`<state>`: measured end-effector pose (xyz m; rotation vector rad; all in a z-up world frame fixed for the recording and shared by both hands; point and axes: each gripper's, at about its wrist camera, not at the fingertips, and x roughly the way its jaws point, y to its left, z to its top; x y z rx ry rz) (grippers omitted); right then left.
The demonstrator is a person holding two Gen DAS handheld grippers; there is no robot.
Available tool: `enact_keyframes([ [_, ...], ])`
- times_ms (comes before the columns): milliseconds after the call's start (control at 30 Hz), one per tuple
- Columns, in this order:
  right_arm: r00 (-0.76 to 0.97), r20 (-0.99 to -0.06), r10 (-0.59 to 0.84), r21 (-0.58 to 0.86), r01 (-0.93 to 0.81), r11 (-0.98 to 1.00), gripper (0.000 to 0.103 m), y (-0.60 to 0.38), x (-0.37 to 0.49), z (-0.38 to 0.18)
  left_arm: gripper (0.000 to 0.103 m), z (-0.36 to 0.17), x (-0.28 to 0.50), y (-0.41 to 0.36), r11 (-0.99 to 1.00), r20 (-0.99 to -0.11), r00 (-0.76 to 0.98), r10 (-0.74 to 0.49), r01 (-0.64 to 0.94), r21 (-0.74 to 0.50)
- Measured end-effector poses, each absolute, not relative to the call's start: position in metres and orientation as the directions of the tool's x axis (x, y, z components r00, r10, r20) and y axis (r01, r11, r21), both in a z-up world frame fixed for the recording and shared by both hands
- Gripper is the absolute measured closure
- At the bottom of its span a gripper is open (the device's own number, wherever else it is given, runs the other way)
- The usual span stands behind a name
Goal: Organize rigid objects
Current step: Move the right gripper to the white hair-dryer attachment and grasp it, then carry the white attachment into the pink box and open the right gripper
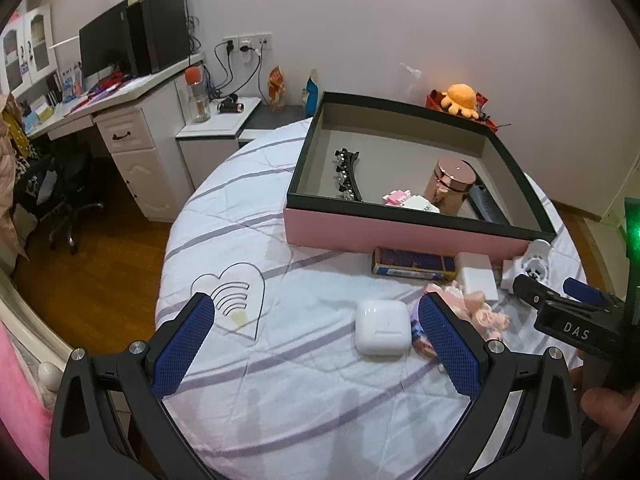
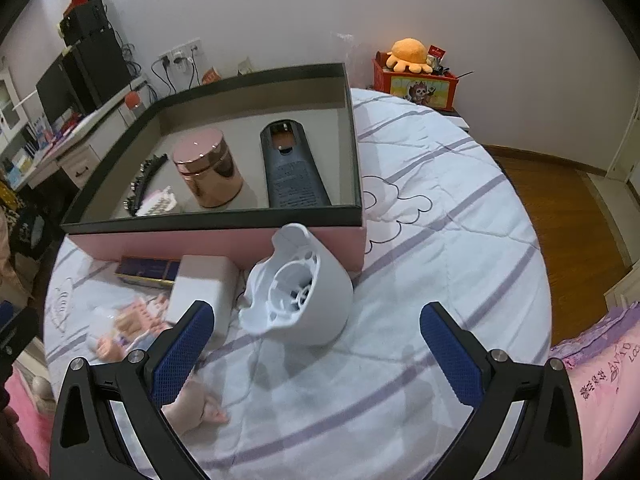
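A pink box [image 1: 400,236] [image 2: 200,242] with a dark rim sits on the bed. Inside it lie a rose-gold jar [image 1: 450,186] [image 2: 208,172], a black studded hair clip [image 1: 347,176], a dark remote-like device [image 2: 294,168] and small pink-white blocks [image 1: 404,200]. In front of the box lie a white earbud case [image 1: 382,333], a dark blue card box [image 1: 414,264], a white block [image 1: 478,276] [image 2: 202,290], a white domed plastic part [image 2: 298,288] and a pink doll [image 1: 480,308] [image 2: 132,328]. My left gripper [image 1: 318,312] is open just before the earbud case. My right gripper [image 2: 316,320] is open just before the domed part.
The bed has a white quilt [image 1: 280,380] with purple stripes. A desk [image 1: 120,100] with a monitor and an office chair [image 1: 68,200] stand at the left. An orange plush [image 2: 410,56] sits on a red box by the wall. Wood floor [image 2: 560,208] lies to the right.
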<state>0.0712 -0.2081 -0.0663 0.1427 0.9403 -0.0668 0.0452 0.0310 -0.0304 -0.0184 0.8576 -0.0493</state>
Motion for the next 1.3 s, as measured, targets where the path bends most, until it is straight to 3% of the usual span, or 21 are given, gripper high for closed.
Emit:
enact_keyframes([
  [233, 0.556, -0.831, -0.011, 0.075, 0.132, 0.988, 0.001, -0.209, 0.090, -0.082, 0.000, -0.044, 0.073, 0.026, 0.998, -0.775, 0.630, -0.055, 0.040, -0.039],
  [367, 0.543, -0.840, -0.011, 0.063, 0.117, 0.991, 0.015, -0.207, 0.095, -0.089, 0.000, -0.051, 0.084, 0.022, 0.998, -0.784, 0.618, -0.061, 0.049, -0.039],
  [500, 0.551, -0.834, 0.002, 0.055, 0.080, 0.995, 0.038, -0.198, 0.095, -0.087, 0.000, -0.054, 0.088, 0.019, 0.998, -0.788, 0.612, -0.066, 0.056, -0.039],
  [900, 0.571, -0.820, 0.035, 0.086, 0.063, 0.994, 0.039, -0.195, 0.078, -0.070, 0.000, -0.049, 0.078, 0.019, 0.997, -0.776, 0.626, -0.078, 0.066, -0.046],
  [1300, 0.682, -0.725, 0.091, 0.113, -0.013, 0.994, 0.039, -0.192, 0.084, 0.002, 0.000, -0.011, 0.103, 0.014, 0.996, -0.700, 0.709, -0.088, 0.076, -0.049],
])
